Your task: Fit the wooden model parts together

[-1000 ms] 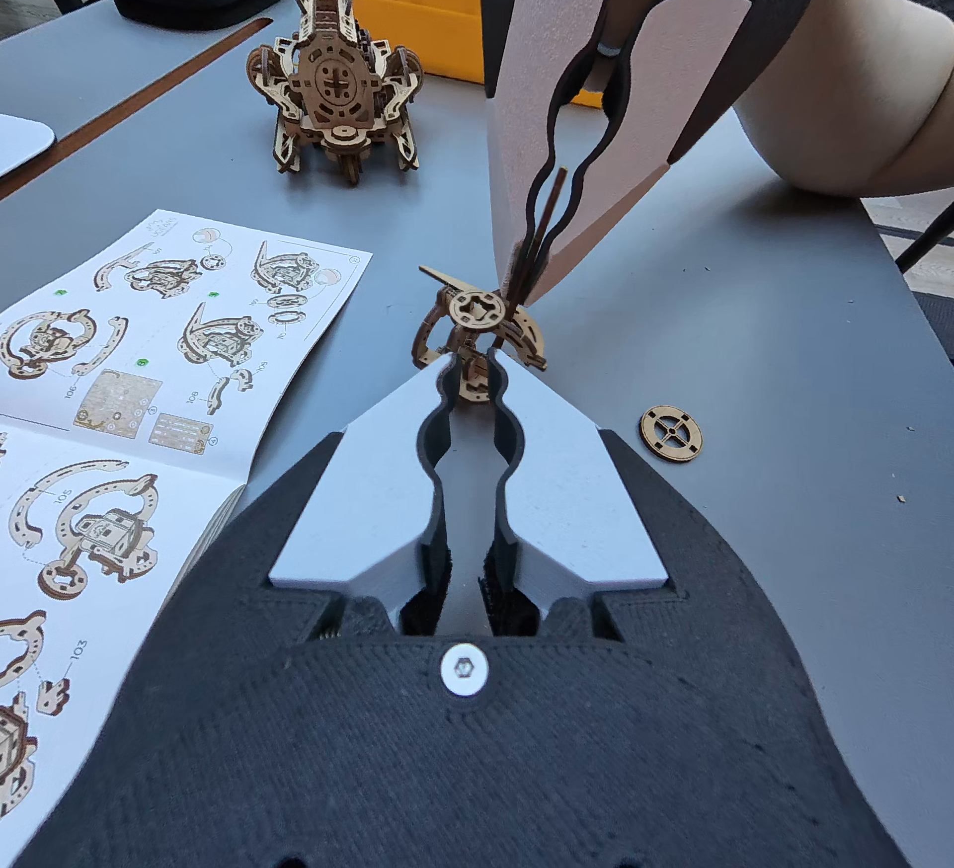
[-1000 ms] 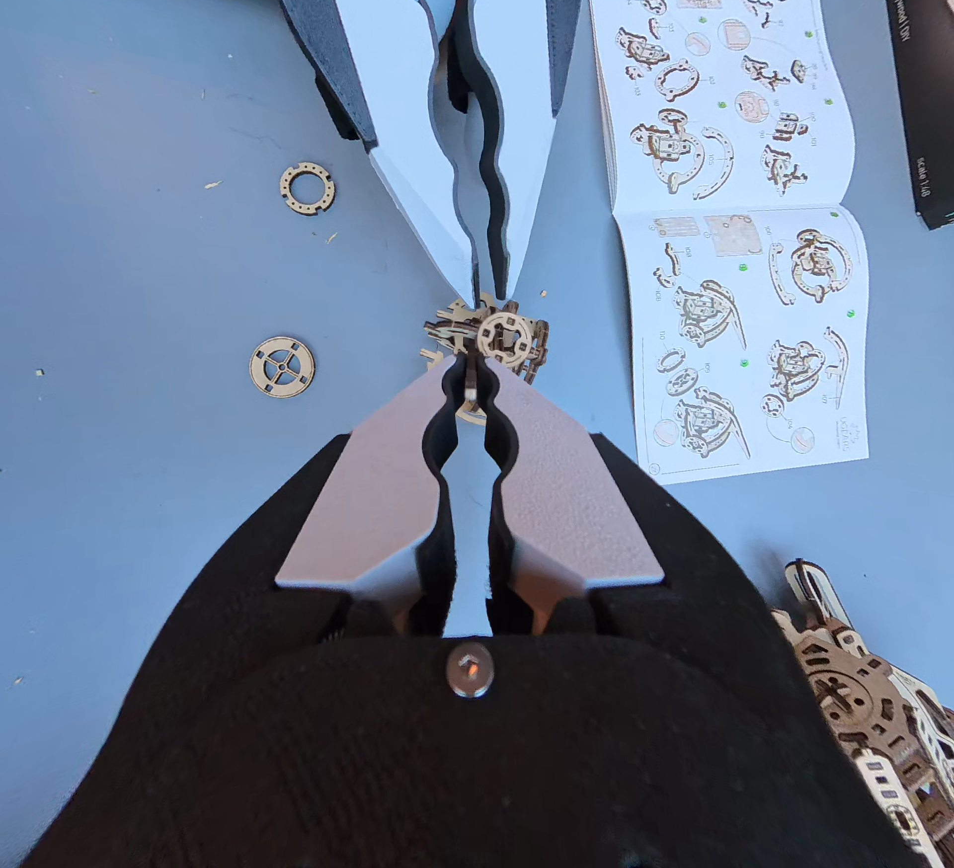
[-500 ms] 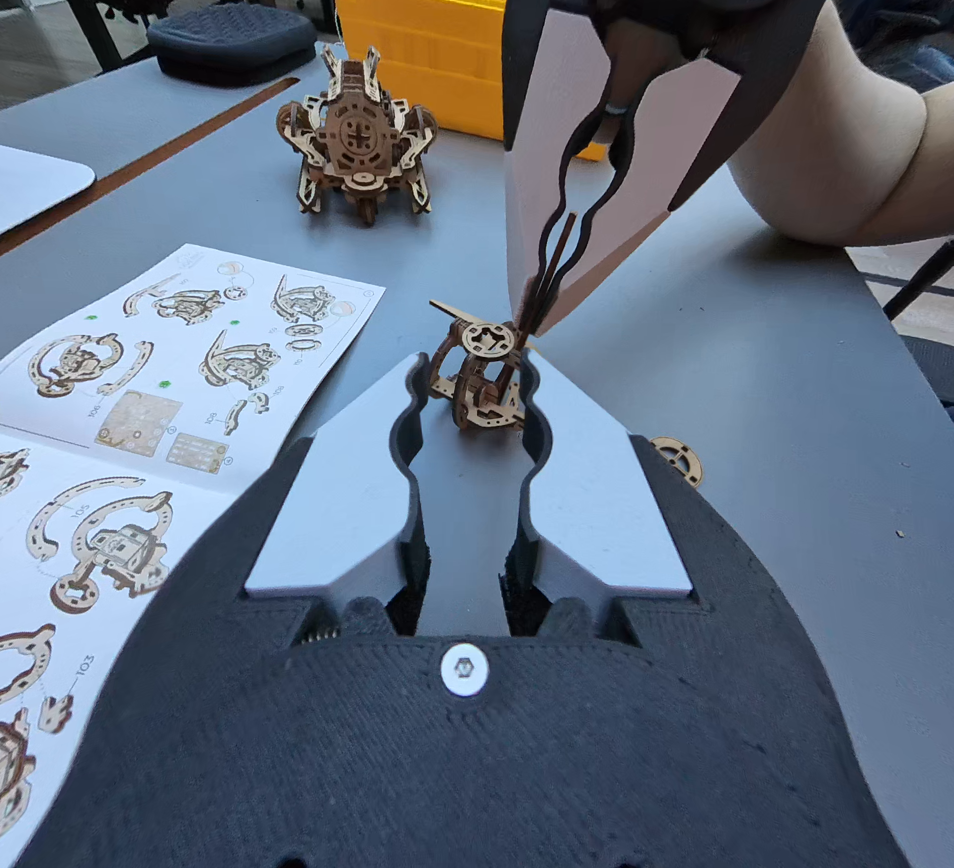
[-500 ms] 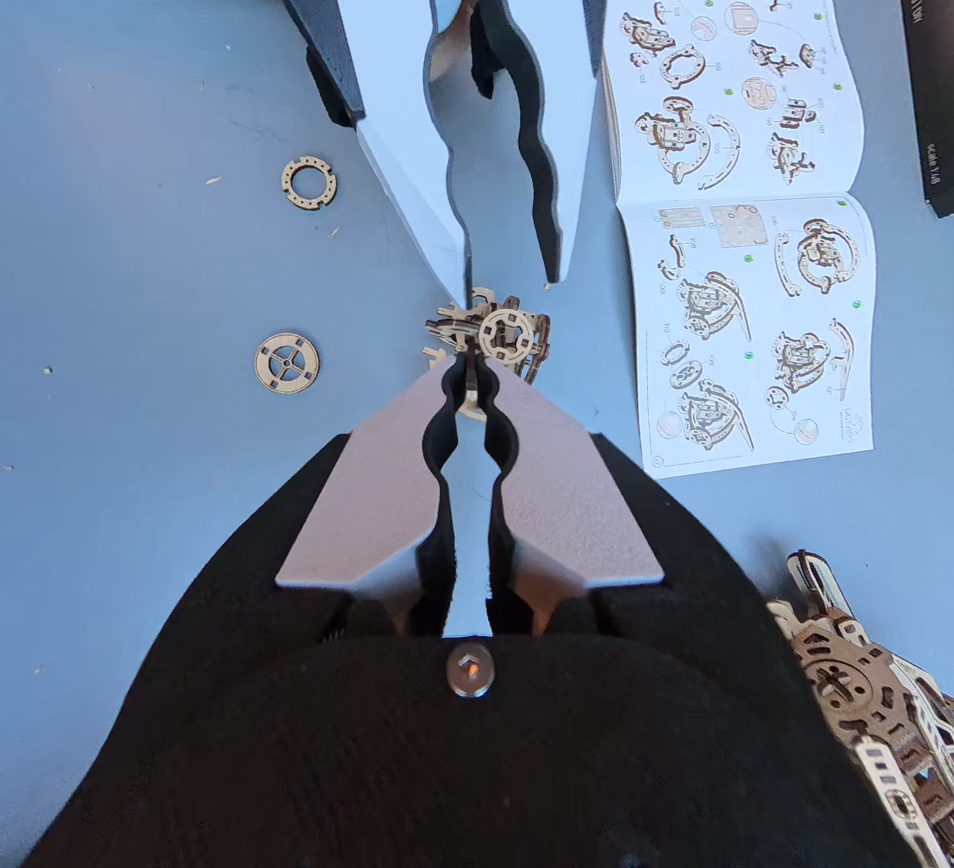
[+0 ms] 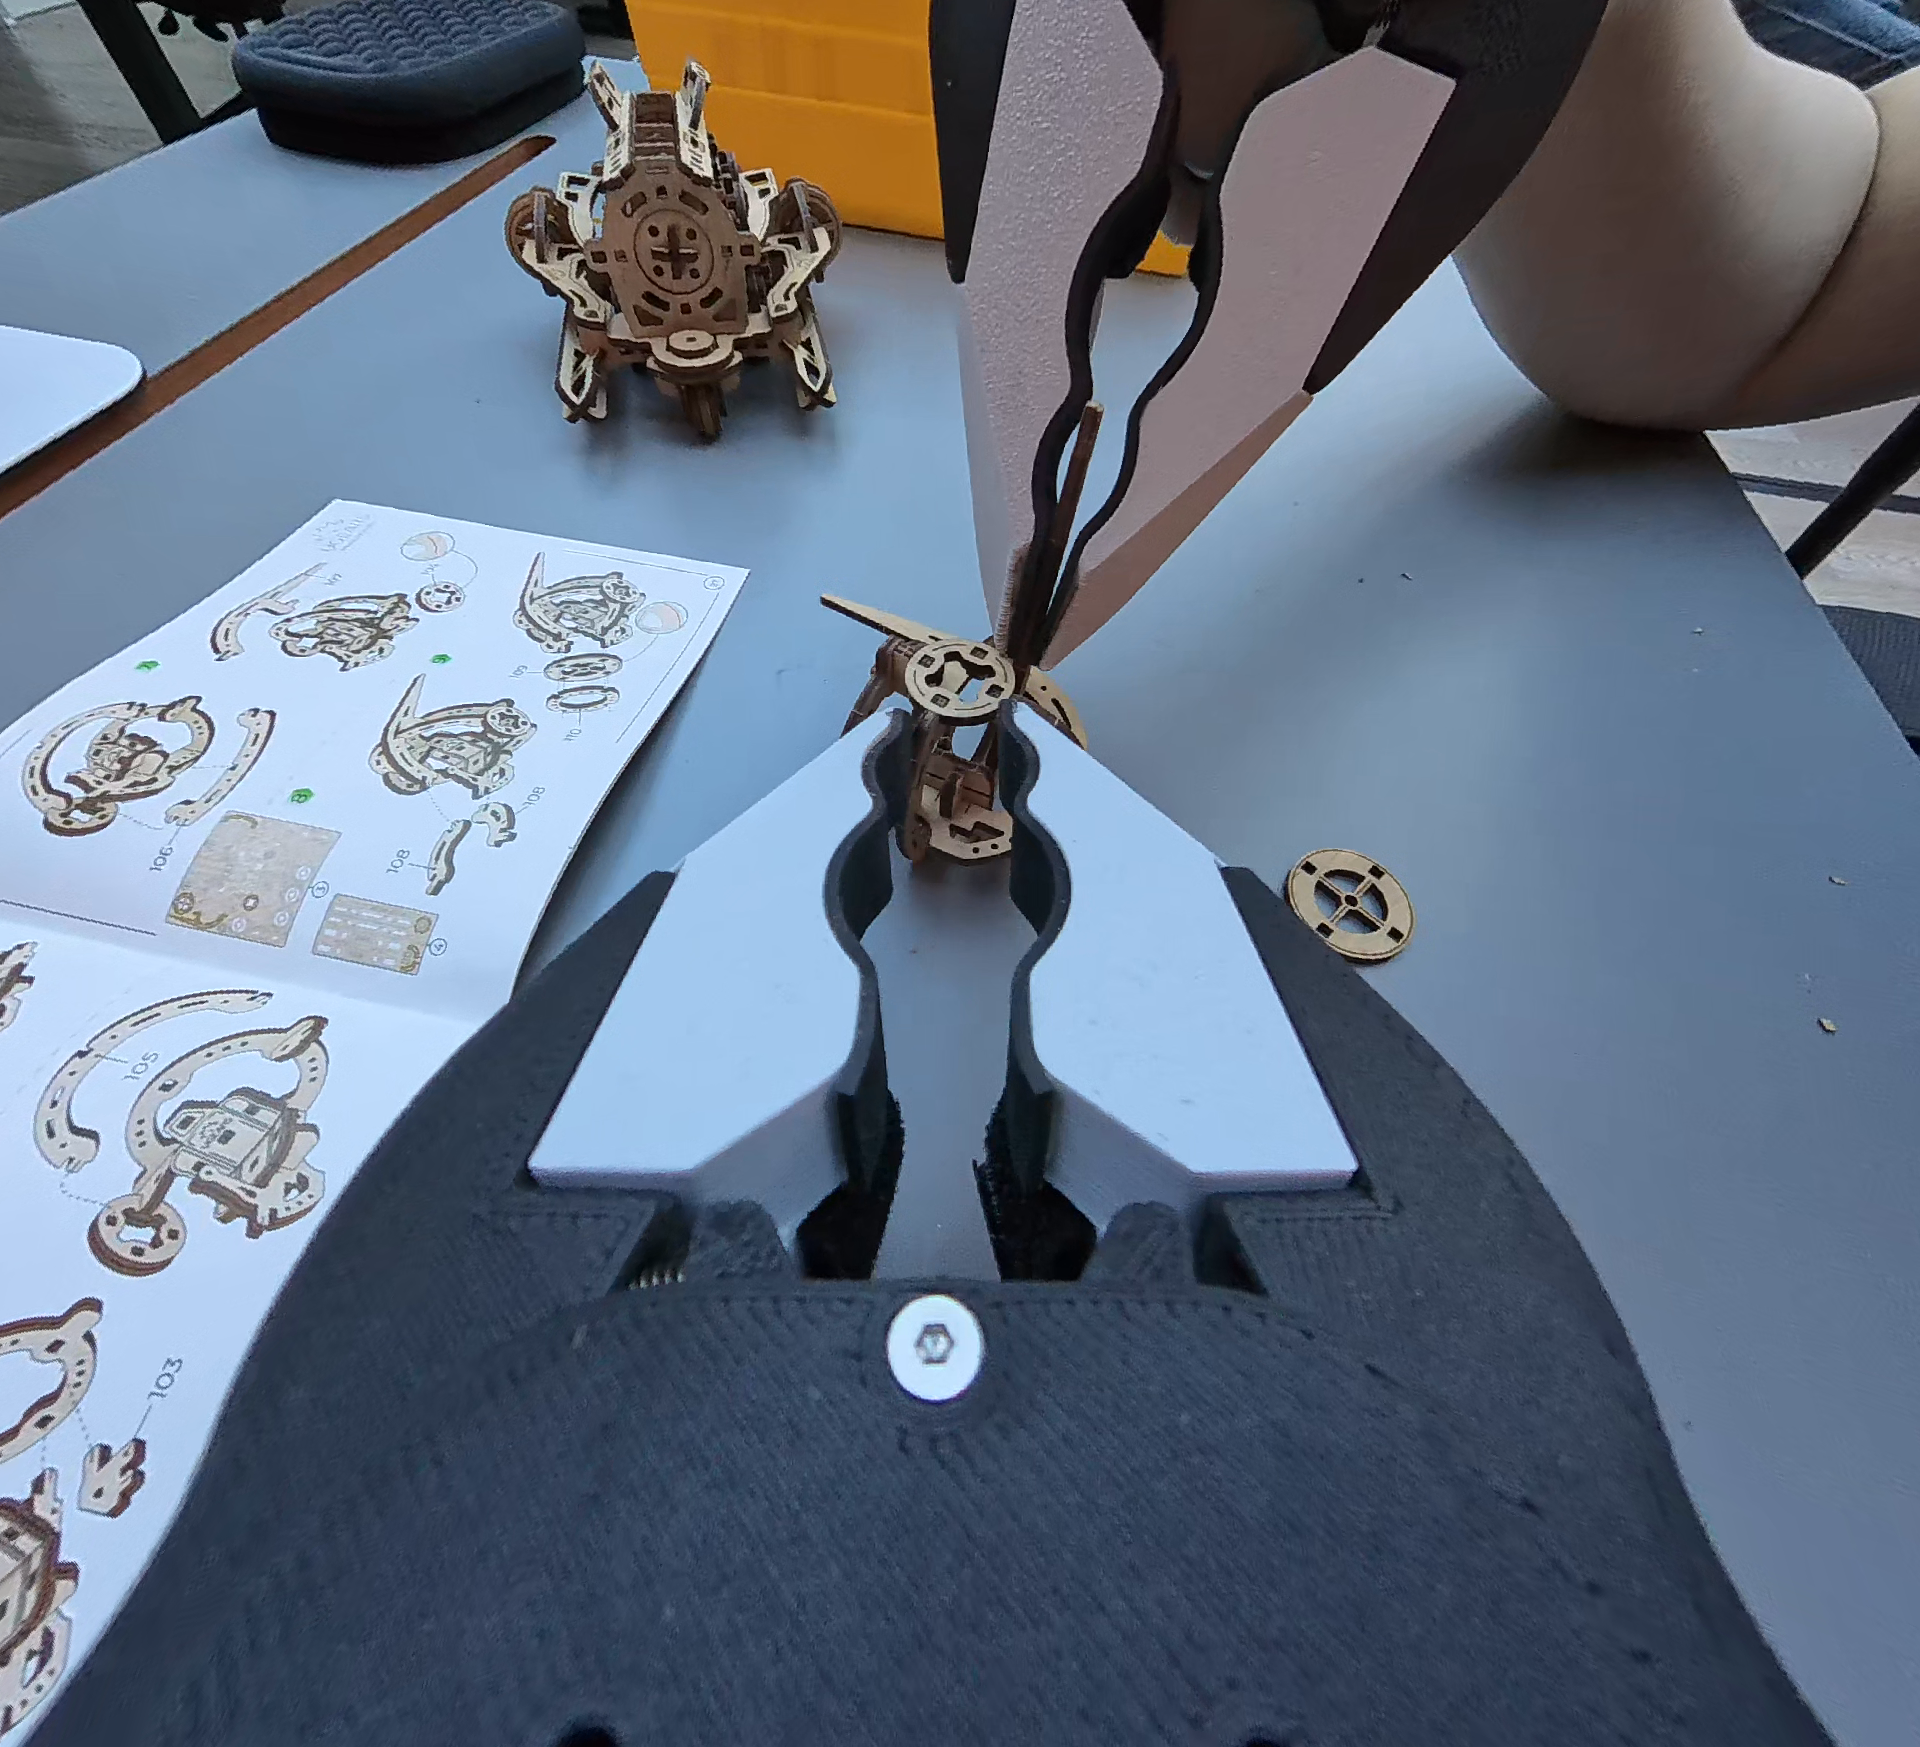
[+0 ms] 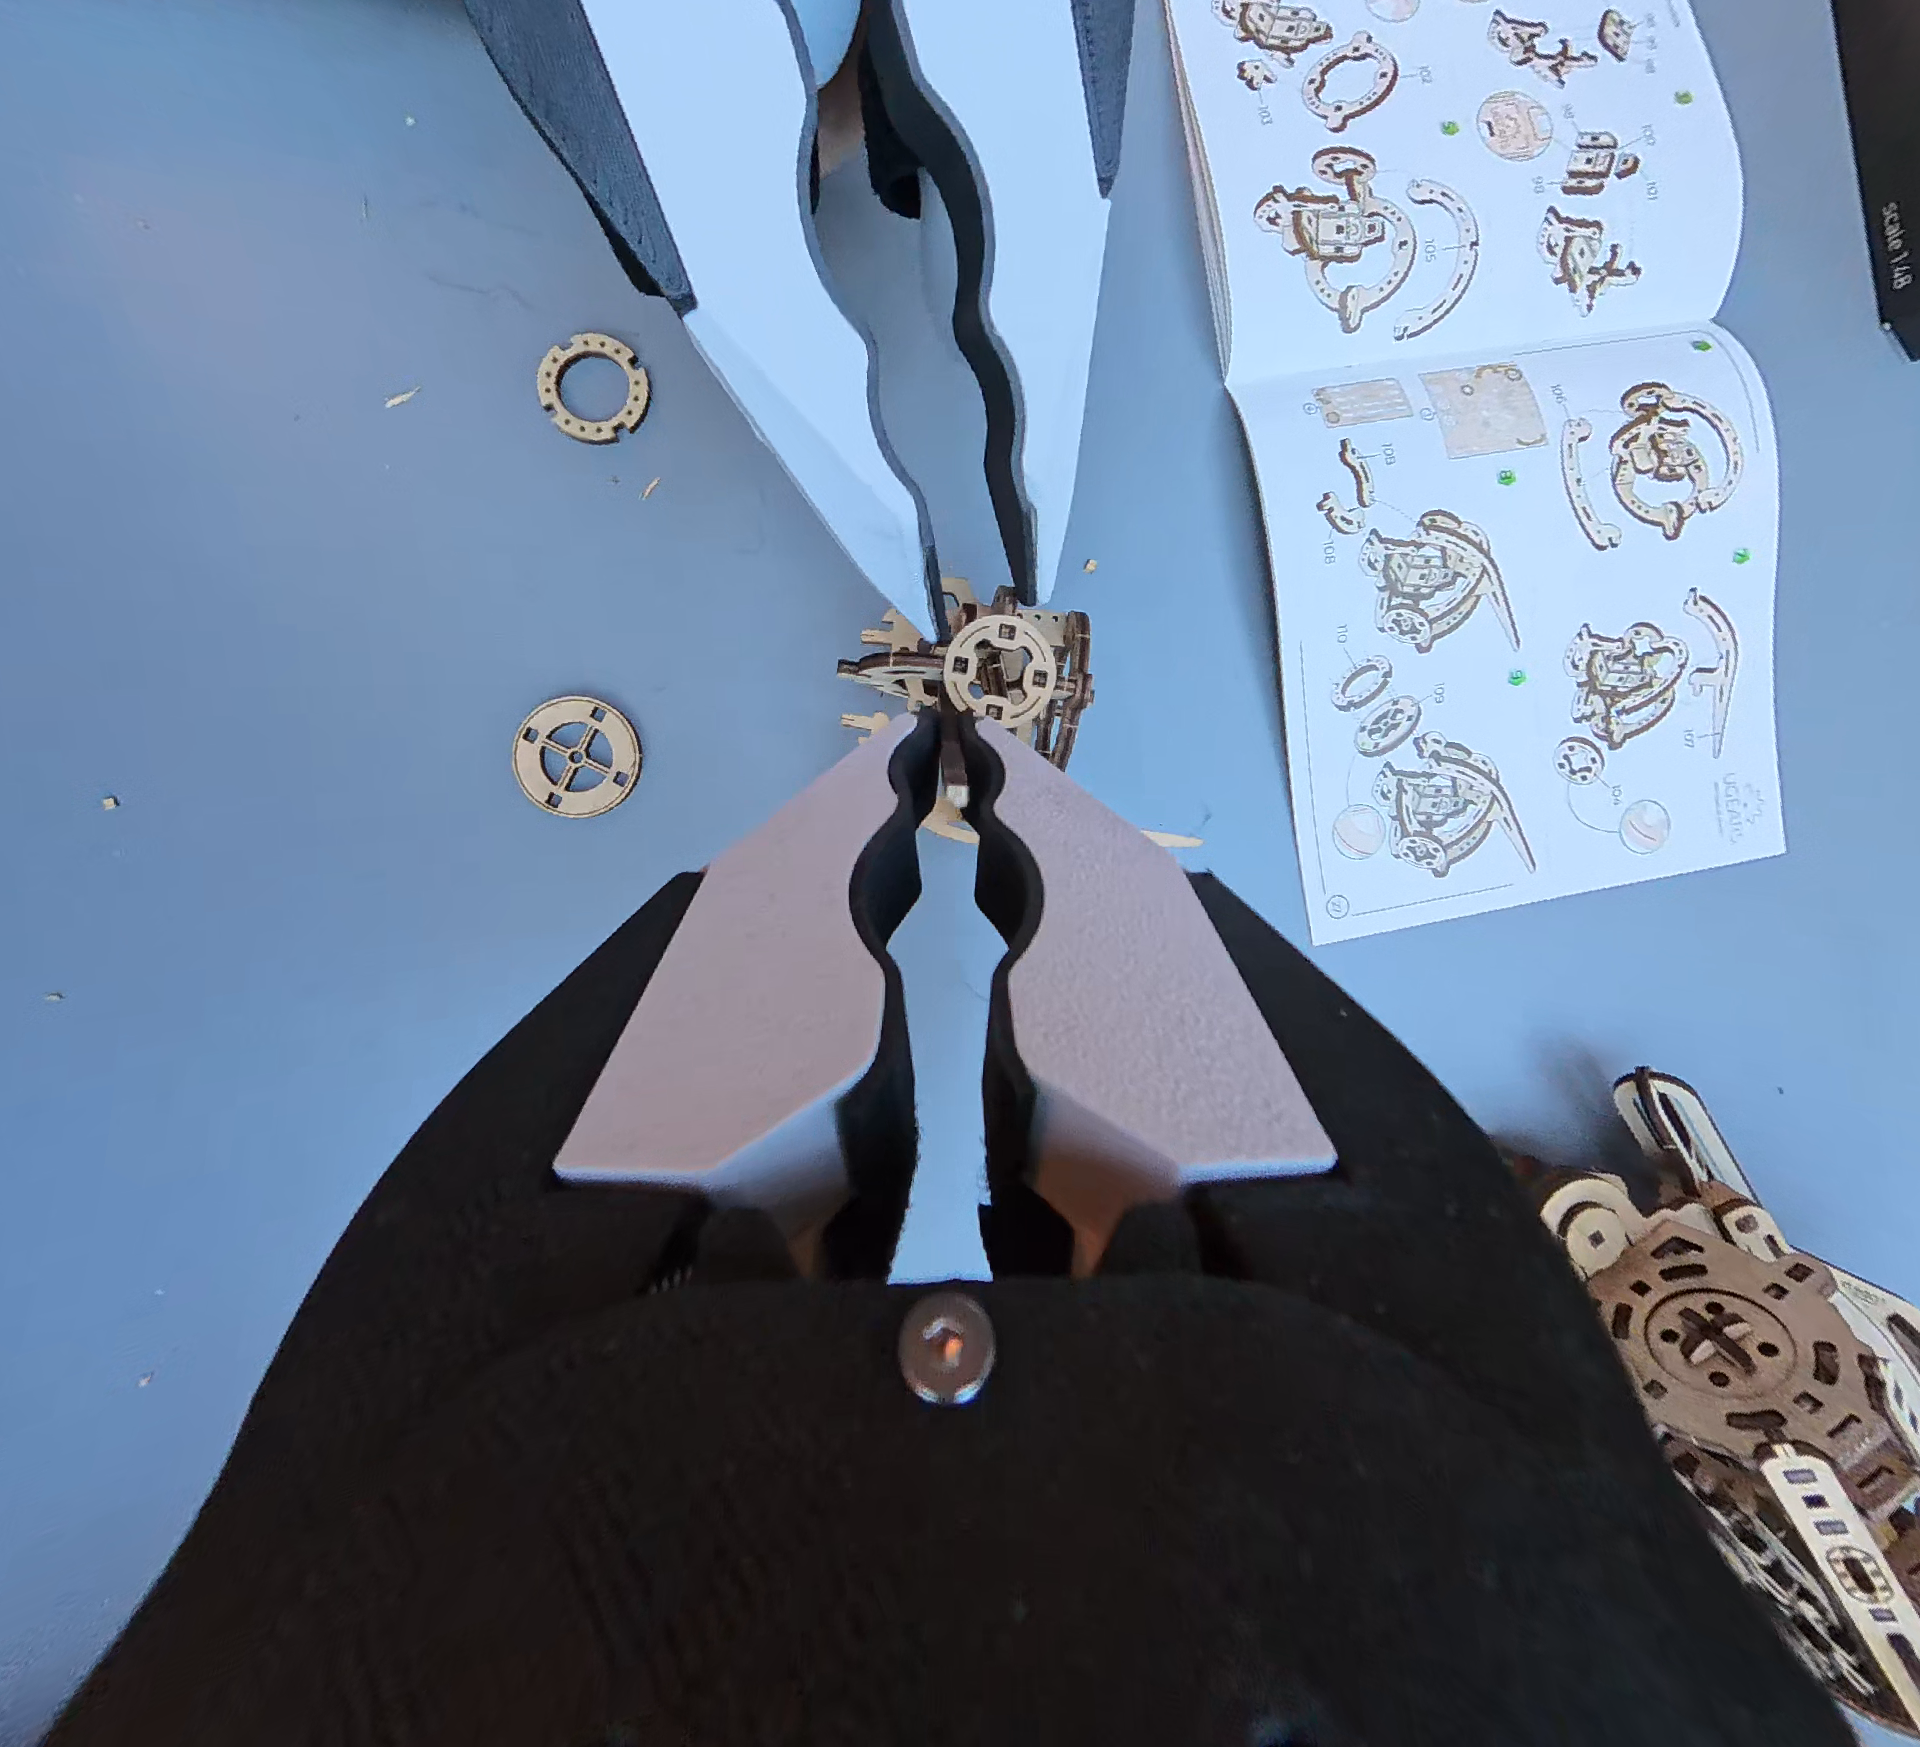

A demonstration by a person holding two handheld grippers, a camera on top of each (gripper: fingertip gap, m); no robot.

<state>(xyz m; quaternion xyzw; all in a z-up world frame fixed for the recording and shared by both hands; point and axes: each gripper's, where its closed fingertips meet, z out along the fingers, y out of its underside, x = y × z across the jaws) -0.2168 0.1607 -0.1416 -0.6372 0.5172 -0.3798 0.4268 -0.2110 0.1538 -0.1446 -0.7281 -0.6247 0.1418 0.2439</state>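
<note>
A small wooden sub-assembly [image 5: 951,804] with a round hub on top stands on the grey table [image 5: 1455,762]. My left gripper [image 5: 953,736], with grey-white fingers, is closed around its body, one pad against each side. It also shows from above in the right wrist view [image 6: 982,596]. My right gripper [image 6: 940,747], with pinkish fingers, is shut on a thin flat wooden piece [image 6: 951,767]. It holds that piece edge-on [image 5: 1070,492] against the right side of the hub [image 6: 997,663]. The joint itself is hidden by the fingertips.
A spoked wooden disc [image 5: 1349,904] and a wooden ring [image 6: 592,388] lie loose on the table. An open instruction booklet [image 5: 312,762] lies left. A larger built model [image 5: 670,263], a yellow bin [image 5: 790,35] and a black cushion [image 5: 405,56] stand behind. A forearm [image 5: 1662,191] rests at right. The grippers are tip to tip, or close to it. The spoked wooden disc [image 5: 1349,904] is about equally far from each gripper, around 10 cm. Seen from the right wrist view [image 6: 576,756] as well.
My left gripper let go of the sub-assembly, opened wide and drew back, then closed on it again with a wider grip. My right gripper stayed shut on the flat piece.
</note>
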